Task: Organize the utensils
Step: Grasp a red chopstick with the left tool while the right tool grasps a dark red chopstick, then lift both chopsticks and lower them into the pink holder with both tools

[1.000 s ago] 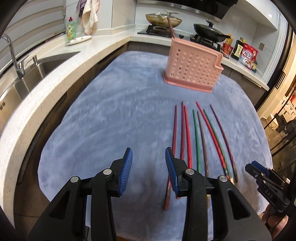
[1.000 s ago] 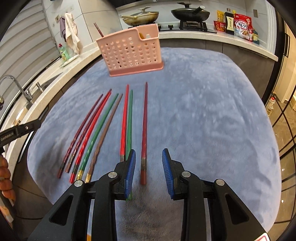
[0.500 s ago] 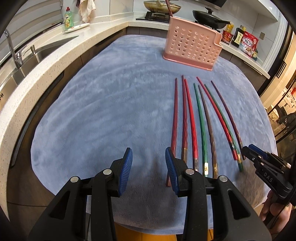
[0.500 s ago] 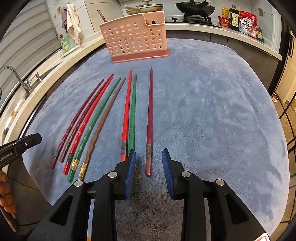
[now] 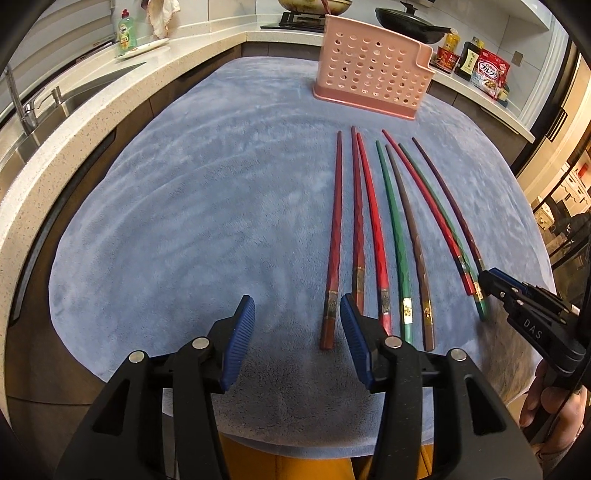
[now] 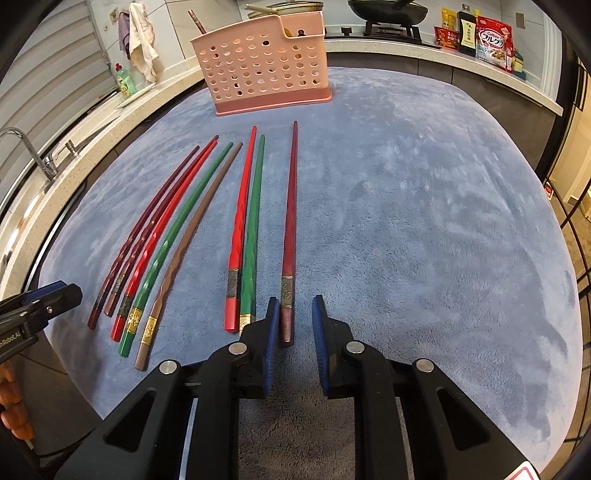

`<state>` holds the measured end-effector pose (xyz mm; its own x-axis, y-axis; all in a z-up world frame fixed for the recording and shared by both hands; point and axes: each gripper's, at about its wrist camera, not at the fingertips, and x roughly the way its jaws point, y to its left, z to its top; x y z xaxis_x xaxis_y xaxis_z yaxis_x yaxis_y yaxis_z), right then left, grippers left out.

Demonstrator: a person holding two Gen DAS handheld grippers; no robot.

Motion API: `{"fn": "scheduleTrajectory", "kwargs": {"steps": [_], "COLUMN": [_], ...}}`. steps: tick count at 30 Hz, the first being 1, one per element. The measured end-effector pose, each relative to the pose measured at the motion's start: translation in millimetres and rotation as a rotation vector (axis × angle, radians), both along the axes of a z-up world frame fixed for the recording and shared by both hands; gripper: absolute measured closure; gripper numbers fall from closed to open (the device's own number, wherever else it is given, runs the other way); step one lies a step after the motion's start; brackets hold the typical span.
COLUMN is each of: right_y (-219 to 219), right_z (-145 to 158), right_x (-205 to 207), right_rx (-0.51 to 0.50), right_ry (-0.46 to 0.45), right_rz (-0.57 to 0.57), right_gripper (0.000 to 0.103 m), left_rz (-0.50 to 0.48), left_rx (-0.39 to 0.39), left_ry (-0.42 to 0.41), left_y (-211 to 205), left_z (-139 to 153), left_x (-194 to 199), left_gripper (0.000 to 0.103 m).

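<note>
Both tongs hang over the near edge of the blue cloth (image 5: 184, 221): the left gripper (image 5: 297, 325) stands spread with bare cloth between its pads, having just opened wider. The right gripper (image 6: 293, 325) has just narrowed around the butt of the dark red chopstick (image 6: 290, 229), gaps still showing. Only the right view shows a chopstick poking from the pink basket (image 6: 262, 70) behind the row.

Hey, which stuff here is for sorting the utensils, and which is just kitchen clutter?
For the job:
chopsticks
pink holder

Just lying about:
soap bottle
wok
cereal bag
rag
faucet
</note>
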<state>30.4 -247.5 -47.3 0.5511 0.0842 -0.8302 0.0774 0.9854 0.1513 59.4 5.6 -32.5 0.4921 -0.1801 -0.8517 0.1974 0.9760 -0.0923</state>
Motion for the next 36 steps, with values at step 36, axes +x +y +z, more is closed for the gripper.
{"fn": "scheduleTrajectory", "kwargs": {"steps": [36], "right_y": [-3.7], "right_z": [7.0], "right_x": [-11.1], "right_rx": [0.022], "right_ry": [-0.012], "right_rz": [-0.016], "right_gripper": [0.096], "left_rz": [-0.023], "left_rx": [0.020], "left_ry": [0.012], "left_y": [-7.2], "left_z": [-14.5], "left_x": [8.4], "left_gripper": [0.095]}}
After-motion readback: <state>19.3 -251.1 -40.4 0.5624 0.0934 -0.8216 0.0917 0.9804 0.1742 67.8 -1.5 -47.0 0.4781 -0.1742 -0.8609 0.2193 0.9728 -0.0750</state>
